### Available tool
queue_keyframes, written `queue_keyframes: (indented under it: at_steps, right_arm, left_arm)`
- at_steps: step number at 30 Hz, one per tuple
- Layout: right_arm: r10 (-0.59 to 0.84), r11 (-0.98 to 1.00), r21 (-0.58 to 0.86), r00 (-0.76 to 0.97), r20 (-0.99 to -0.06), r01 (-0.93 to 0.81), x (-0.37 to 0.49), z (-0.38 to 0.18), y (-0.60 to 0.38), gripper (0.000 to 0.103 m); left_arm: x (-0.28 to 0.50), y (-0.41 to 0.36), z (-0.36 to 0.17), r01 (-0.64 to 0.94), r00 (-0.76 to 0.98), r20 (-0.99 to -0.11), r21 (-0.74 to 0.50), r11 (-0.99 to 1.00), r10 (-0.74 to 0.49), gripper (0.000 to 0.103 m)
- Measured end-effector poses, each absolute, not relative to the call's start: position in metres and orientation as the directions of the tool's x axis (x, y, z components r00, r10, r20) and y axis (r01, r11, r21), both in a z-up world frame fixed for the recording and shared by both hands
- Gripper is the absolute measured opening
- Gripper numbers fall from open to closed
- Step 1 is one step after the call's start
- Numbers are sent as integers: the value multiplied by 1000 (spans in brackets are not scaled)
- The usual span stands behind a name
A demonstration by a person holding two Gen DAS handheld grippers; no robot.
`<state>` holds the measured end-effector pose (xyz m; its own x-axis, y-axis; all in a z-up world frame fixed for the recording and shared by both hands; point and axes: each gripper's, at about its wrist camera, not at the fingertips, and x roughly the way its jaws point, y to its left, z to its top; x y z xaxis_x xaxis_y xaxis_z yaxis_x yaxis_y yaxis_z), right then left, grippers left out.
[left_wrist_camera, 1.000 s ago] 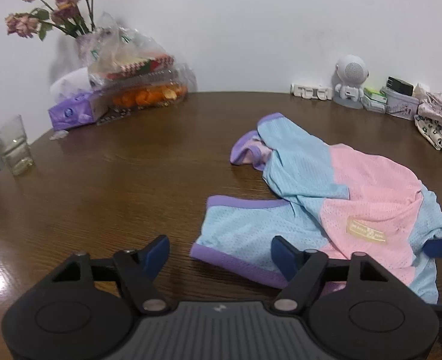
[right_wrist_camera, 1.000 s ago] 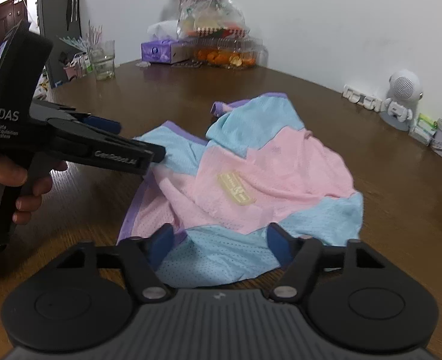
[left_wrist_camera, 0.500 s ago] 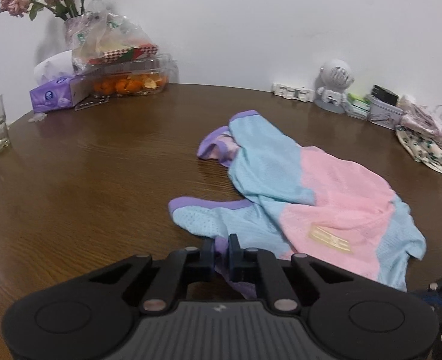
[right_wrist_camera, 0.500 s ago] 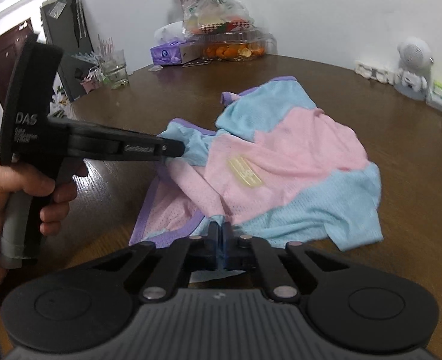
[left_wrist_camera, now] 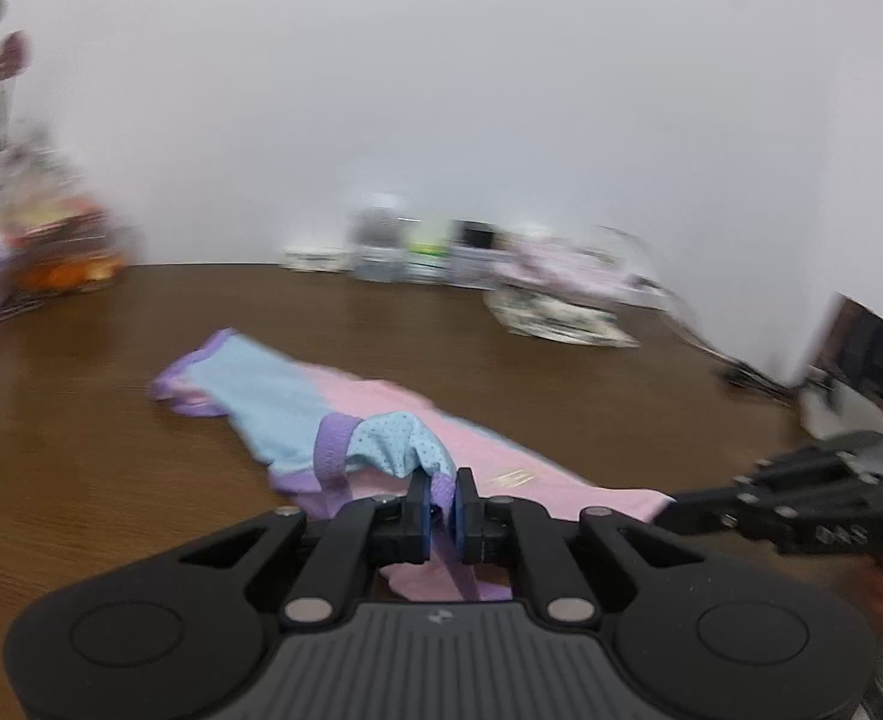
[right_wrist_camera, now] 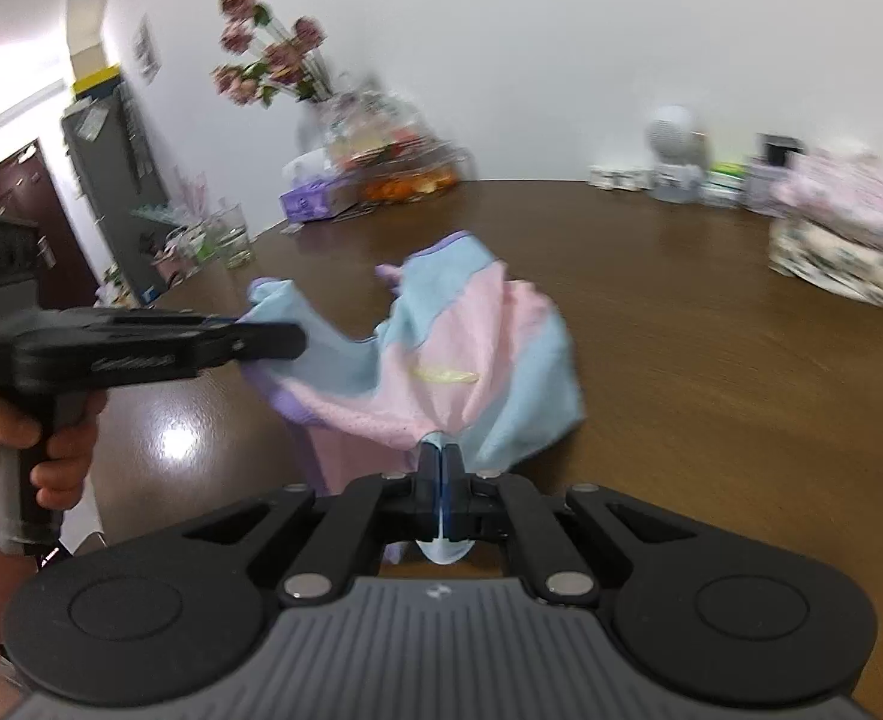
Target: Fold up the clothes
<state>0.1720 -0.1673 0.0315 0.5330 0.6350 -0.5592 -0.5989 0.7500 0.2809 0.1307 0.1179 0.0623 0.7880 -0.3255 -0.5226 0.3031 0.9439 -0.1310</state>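
A pink and light-blue mesh garment (left_wrist_camera: 381,420) with purple trim hangs between the two grippers, its far end still on the brown table (left_wrist_camera: 81,480). My left gripper (left_wrist_camera: 441,489) is shut on the purple-trimmed blue edge. In the right wrist view the garment (right_wrist_camera: 471,348) is lifted and stretched; my right gripper (right_wrist_camera: 441,459) is shut on its blue hem. The left gripper (right_wrist_camera: 273,339) shows there at the left, held by a hand (right_wrist_camera: 51,456), pinching the other corner. The right gripper's black body (left_wrist_camera: 801,492) is at the right of the left wrist view.
Along the far edge of the table stand a flower vase (right_wrist_camera: 273,72), a tissue box (right_wrist_camera: 309,201), a box of oranges (right_wrist_camera: 411,180), a glass (right_wrist_camera: 234,237), a small white robot figure (right_wrist_camera: 675,150) and a pile of patterned cloth (right_wrist_camera: 843,252). A door (right_wrist_camera: 15,222) is at left.
Both grippers went from open to shut on the garment's near edge, then lifted it and pulled it up off the table. The views swung and are blurred from fast motion.
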Motion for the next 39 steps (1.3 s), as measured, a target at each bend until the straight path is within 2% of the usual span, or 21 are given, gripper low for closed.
queue_keyframes:
  at_steps: [5, 10, 11, 13, 14, 15, 17, 19, 21, 26, 28, 29, 30, 31, 32, 34, 35, 39]
  right_arm:
    - [593, 794, 318, 548, -590, -518, 125, 17, -214, 0]
    - [517, 846, 286, 565, -643, -449, 103, -5, -232, 1]
    - [500, 854, 269, 564, -657, -445, 100, -8, -233, 5]
    - [456, 875, 210, 595, -661, -437, 91, -4, -229, 23]
    - [455, 868, 164, 616, -643, -469, 84, 3, -223, 50]
    - [460, 853, 107, 637, -619, -511, 77, 10, -215, 61]
    - [471, 813, -5, 664, -581, -582, 64, 22, -197, 61]
    - [479, 761, -91, 650, -590, -643, 60, 21, -173, 57]
    - [464, 713, -176, 645, -608, -679, 60, 16, -149, 42]
    - [419, 630, -325, 661, -622, -705, 75, 4, -100, 41]
    - [406, 612, -353, 664, -628, -708, 81, 3, -88, 31]
    - [400, 603, -366, 665, -631, -709, 85, 2, -82, 11]
    - [404, 603, -355, 657, -636, -714, 88, 2, -81, 6]
    - [413, 610, -330, 644, -644, -721, 92, 3, -82, 6]
    - [425, 623, -295, 629, -651, -725, 98, 5, -83, 5]
    - [459, 662, -194, 597, -658, -724, 113, 10, -90, 5]
    - [481, 686, -129, 580, -658, -716, 120, 13, -96, 5]
    - [577, 756, 170, 520, -630, -632, 154, 22, -124, 5]
  left_arm:
    - [102, 74, 48, 398, 728, -544, -161, 903, -417, 6]
    - [106, 55, 28, 406, 676, -591, -201, 892, -441, 6]
    - [108, 54, 27, 401, 673, -595, -206, 893, -440, 6]
    - [111, 54, 25, 392, 670, -600, -213, 895, -437, 6]
    - [113, 55, 26, 390, 671, -600, -215, 895, -436, 6]
    - [113, 56, 27, 390, 671, -599, -216, 895, -437, 6]
    - [116, 57, 30, 390, 673, -598, -212, 896, -435, 6]
    - [115, 59, 34, 391, 672, -599, -212, 896, -435, 6]
    - [113, 60, 35, 389, 675, -599, -206, 898, -430, 6]
    - [107, 64, 38, 378, 686, -596, -197, 904, -417, 6]
    - [105, 68, 39, 374, 694, -590, -195, 907, -413, 6]
    - [104, 69, 40, 373, 697, -587, -192, 908, -411, 6]
    - [102, 71, 40, 372, 701, -585, -188, 909, -408, 7]
    - [100, 73, 40, 371, 704, -585, -182, 910, -404, 9]
    - [98, 75, 39, 360, 709, -585, -179, 915, -394, 14]
    - [91, 83, 38, 321, 734, -579, -166, 932, -356, 41]
    - [85, 87, 38, 294, 753, -569, -159, 943, -331, 59]
    - [61, 109, 32, 185, 804, -526, -219, 958, -276, 68]
